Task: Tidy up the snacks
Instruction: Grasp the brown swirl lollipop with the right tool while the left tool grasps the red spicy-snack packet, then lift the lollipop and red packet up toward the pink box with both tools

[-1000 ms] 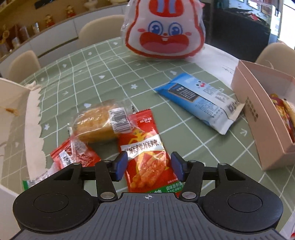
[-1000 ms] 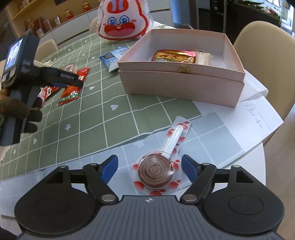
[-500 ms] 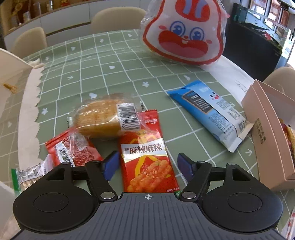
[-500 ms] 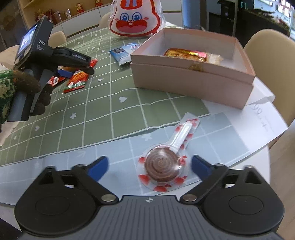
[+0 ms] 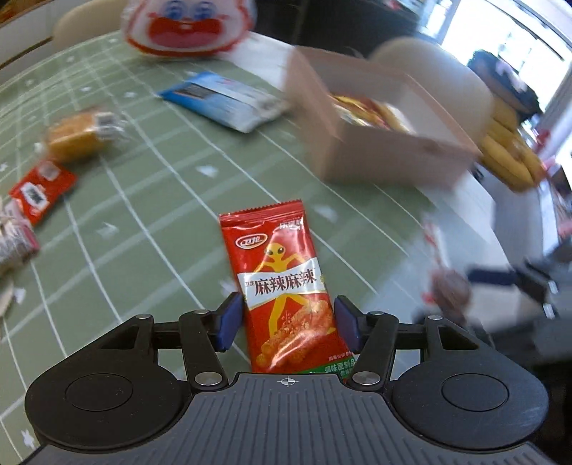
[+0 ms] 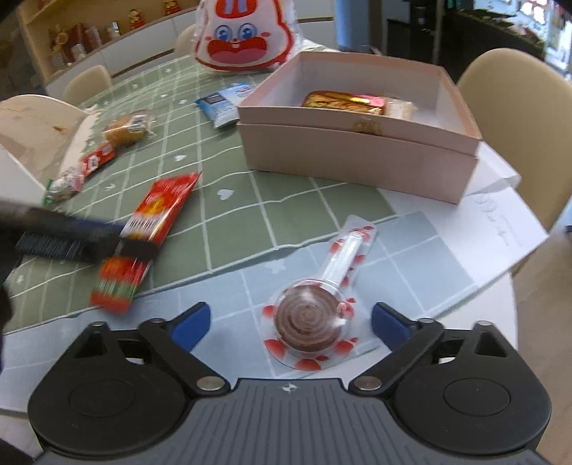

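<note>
After closing in on the red snack packet (image 5: 286, 286), clamps it by both long edges in the left gripper (image 5: 286, 318), carries it off the surface (image 5: 143, 232), well away from the bun (image 5: 77, 136) it lay beside a second ago, and swings toward the pink box (image 5: 375, 161). Probably means one more snack headed into the box. Leaves the right gripper (image 6: 289, 323) apart, jaws just narrowed slightly around the lollipop (image 6: 307, 318) without touching it, flat on the surface.

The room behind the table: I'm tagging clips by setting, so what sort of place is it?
Probably a home dining room: a tablecloth covers the table, padded chairs stand round it, and a shelf of ornaments lines the wall.
</note>
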`<act>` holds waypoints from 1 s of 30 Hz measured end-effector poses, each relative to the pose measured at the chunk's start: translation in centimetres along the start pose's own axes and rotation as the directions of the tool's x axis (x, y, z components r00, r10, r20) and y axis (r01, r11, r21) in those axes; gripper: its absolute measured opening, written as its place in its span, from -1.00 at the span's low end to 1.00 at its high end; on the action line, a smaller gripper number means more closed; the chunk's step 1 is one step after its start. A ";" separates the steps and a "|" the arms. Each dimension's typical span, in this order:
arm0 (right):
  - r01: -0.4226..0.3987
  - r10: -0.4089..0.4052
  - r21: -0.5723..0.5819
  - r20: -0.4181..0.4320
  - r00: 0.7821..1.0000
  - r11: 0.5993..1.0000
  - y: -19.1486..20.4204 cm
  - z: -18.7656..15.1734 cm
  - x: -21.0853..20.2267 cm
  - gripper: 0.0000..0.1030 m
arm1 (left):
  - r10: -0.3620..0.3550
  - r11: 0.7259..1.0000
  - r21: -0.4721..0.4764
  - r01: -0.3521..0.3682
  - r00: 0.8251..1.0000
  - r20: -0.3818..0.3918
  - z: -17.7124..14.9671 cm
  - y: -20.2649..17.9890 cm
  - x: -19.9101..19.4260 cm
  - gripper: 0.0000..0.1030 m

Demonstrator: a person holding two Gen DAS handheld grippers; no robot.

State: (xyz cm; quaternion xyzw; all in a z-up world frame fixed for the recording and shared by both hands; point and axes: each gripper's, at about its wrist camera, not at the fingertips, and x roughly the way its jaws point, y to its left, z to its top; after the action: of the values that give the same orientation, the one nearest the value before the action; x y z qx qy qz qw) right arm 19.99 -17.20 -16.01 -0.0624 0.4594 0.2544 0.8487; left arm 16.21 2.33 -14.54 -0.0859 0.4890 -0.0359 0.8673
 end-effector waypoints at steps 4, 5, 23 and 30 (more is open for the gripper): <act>0.032 -0.034 0.060 0.027 0.999 0.998 -0.5 -0.3 -0.8 0.31 | 0.003 0.999 0.044 -0.003 1.000 -0.015 -0.9 -1.4 -0.2 0.20; 0.039 -0.042 0.082 0.035 0.999 0.996 -0.7 -0.4 -0.9 0.18 | 0.010 0.999 0.049 -0.009 1.000 -0.016 -1.0 -1.6 -0.3 0.21; 0.039 -0.039 -0.005 -0.013 0.999 0.999 0.4 -2.0 -2.2 0.27 | -0.059 0.994 -0.092 0.054 0.997 -0.052 -0.8 -0.7 -0.5 0.22; 0.064 -0.064 0.006 0.014 0.998 0.998 0.5 -2.4 -2.1 0.28 | 0.005 1.000 0.008 -0.005 0.999 -0.046 -1.3 -2.9 -0.2 0.49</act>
State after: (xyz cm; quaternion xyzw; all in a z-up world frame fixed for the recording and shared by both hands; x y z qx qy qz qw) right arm 17.02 -18.38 -15.66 -0.0731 0.4517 0.2263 0.8599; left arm 15.09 -0.67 -14.45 -0.0806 0.5090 -0.0377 0.8562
